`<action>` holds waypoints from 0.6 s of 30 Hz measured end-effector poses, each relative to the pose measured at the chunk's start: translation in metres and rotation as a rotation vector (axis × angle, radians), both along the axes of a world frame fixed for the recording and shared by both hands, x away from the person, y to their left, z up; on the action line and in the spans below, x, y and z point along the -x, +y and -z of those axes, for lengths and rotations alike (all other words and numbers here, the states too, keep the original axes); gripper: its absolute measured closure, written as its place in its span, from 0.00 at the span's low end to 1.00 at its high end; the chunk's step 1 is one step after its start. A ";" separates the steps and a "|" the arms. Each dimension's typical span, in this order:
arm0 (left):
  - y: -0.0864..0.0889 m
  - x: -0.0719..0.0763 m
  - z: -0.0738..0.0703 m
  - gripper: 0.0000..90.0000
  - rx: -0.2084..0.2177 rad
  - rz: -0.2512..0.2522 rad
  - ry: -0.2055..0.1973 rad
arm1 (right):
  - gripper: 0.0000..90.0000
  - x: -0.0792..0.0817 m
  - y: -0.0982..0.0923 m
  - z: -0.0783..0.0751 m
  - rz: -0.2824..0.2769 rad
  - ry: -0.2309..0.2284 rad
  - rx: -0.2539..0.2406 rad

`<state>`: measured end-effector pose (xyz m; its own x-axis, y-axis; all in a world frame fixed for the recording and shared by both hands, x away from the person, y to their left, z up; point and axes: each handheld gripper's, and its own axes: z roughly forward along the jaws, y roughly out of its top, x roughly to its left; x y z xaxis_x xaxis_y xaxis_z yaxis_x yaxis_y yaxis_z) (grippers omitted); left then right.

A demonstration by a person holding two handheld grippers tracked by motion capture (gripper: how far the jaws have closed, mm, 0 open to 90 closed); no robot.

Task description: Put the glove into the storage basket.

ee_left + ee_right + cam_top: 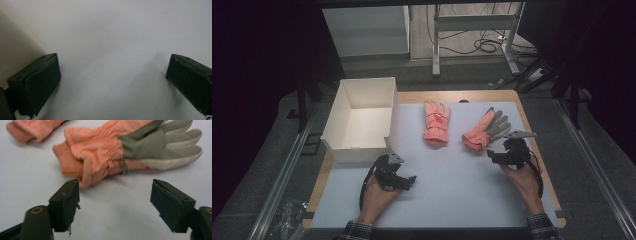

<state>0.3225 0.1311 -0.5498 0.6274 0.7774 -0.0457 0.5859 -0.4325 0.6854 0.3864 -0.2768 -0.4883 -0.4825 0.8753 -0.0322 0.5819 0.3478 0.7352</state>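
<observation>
Two orange gloves lie on the pale mat [452, 175], well apart from each other, and a white box [362, 117] stands open at the mat's far left corner, likely the place they are meant to go.

The right gripper [502, 156] hovers just beside the near glove [484, 130], the one showing its grey palm and fingers. In the right gripper view that glove [120, 152] lies on its side with the knit cuff towards the jaws; these stand wide apart with nothing between them, and the left one sits close by a fold of the cuff. It looks lined up to take the glove by the cuff, the bunched cloth giving the easiest bite.

The far glove [437, 122] lies flat, fingers pointing away, with a small red mark on its back, too small to read. No other writing or brand can be made out.

The left gripper [404, 181] rests low over bare mat near the box, jaws spread wide and empty, probably waiting its turn.
</observation>
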 end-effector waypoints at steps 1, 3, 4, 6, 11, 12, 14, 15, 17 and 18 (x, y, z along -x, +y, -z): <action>0.000 0.000 0.000 0.00 0.000 0.000 0.000 | 0.32 -0.007 0.000 -0.003 0.003 -0.003 -0.004; 0.000 0.000 0.000 0.00 0.000 0.000 0.000 | 0.36 -0.013 0.000 -0.006 0.004 -0.004 -0.003; 0.000 0.000 0.000 0.00 0.001 0.000 0.000 | 0.39 -0.018 0.000 -0.008 0.010 -0.008 0.001; 0.000 0.000 0.000 0.00 0.000 0.000 0.000 | 0.43 -0.026 -0.001 -0.010 0.016 -0.014 0.000; 0.000 0.000 0.000 0.00 0.005 -0.003 -0.001 | 0.49 -0.052 -0.001 -0.017 0.053 -0.020 -0.006; 0.000 0.000 0.000 0.00 0.005 -0.003 -0.001 | 0.49 -0.057 0.000 -0.018 0.057 -0.018 -0.006; 0.000 0.000 0.000 0.00 0.001 0.000 0.000 | 0.49 -0.068 0.002 -0.018 0.069 -0.020 0.002; 0.000 0.000 0.000 0.00 0.002 0.000 -0.001 | 0.49 -0.072 0.003 -0.018 0.073 -0.016 0.002; 0.000 0.000 0.000 0.00 0.001 0.000 0.000 | 0.48 -0.082 0.005 -0.015 0.087 -0.009 0.013; 0.000 0.000 0.000 0.00 0.002 0.000 0.000 | 0.47 -0.087 0.006 -0.013 0.095 -0.005 0.023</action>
<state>0.3224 0.1312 -0.5499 0.6272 0.7774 -0.0468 0.5856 -0.4312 0.6864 0.4732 -0.2712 -0.4752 -0.3974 0.9160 -0.0551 0.6090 0.3081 0.7309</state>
